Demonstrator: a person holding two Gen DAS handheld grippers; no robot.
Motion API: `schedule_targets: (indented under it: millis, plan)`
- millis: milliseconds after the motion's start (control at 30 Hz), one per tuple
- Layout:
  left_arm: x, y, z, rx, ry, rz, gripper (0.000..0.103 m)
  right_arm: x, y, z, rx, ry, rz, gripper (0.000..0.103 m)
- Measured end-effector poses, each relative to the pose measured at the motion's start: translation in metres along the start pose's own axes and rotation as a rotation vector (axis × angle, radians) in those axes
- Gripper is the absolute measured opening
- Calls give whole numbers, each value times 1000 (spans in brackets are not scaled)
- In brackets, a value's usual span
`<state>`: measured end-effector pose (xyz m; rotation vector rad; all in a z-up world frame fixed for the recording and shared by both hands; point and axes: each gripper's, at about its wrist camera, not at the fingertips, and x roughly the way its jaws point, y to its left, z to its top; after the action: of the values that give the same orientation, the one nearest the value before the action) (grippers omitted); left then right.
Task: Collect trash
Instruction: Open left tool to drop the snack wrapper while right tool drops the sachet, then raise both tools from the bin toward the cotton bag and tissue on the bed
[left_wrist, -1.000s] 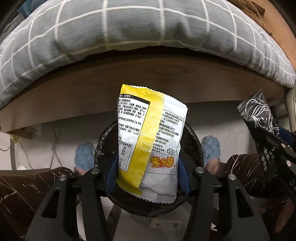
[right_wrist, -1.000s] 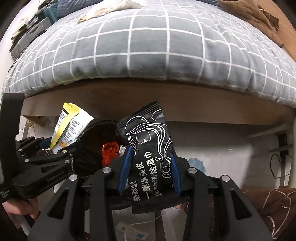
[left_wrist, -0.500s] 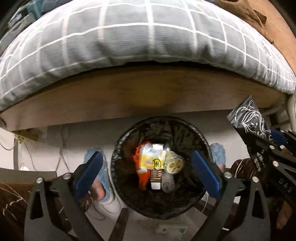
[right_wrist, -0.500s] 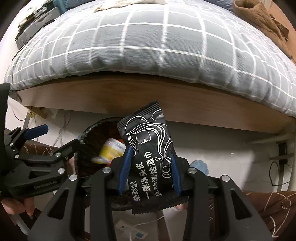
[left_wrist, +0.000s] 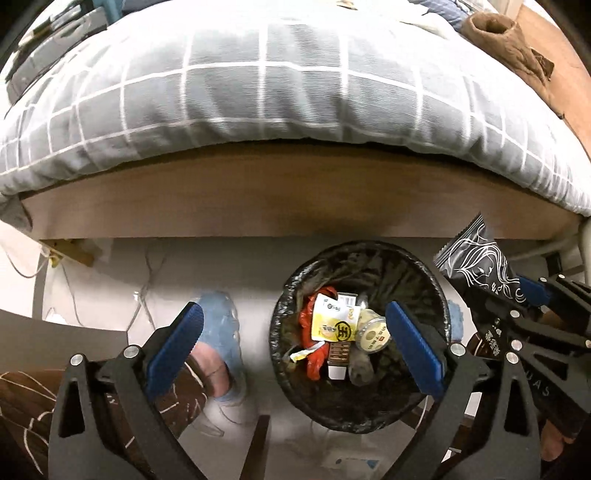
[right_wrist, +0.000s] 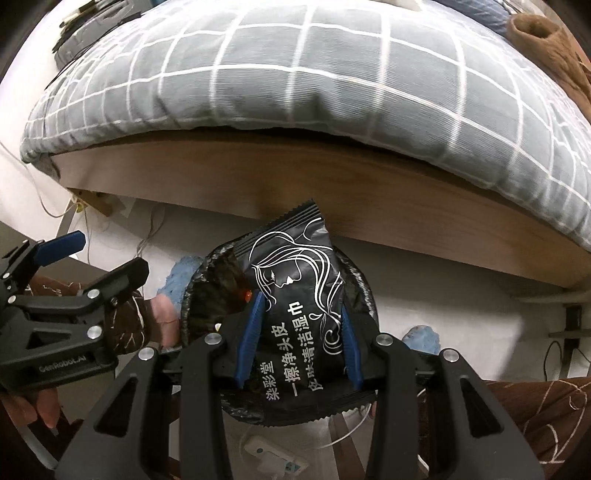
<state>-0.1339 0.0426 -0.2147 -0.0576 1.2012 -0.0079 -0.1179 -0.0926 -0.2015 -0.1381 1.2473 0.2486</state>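
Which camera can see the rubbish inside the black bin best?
The left wrist view. It looks almost straight down into the trash bin, so the wrappers and a small cup show clearly. In the right wrist view the black wipes packet, held by the right gripper, covers most of the bin; only a red scrap peeks out.

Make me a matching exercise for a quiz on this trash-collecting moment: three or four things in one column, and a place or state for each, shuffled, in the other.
Things:
1. left tongs
2. right tongs
3. yellow and white wrapper
4. blue slipper

Places or states:
A. lying inside the black-lined bin
B. wide open, holding nothing
C. on a foot on the floor, beside the bin
D. clamped on the black wipes packet

Pairs: 1-B, 2-D, 3-A, 4-C
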Motion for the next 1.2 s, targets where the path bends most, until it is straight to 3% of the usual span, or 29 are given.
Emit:
schedule_targets:
  millis: [267, 633, 833, 1200]
  plan:
    - [-5, 4, 4, -6, -12, 12, 97, -1, 0, -1, -15, -17, 0, 45]
    - [-27, 3, 14, -3, -66, 18, 97, -29, -17, 7, 34, -122, -49, 82]
    - [-50, -7, 32, -3, -123, 3, 97, -57, -40, 14, 92, -217, -91, 94]
    - [-83, -31, 70, 13, -227, -19, 97, -119, -77, 42, 142, -415, -149, 95]
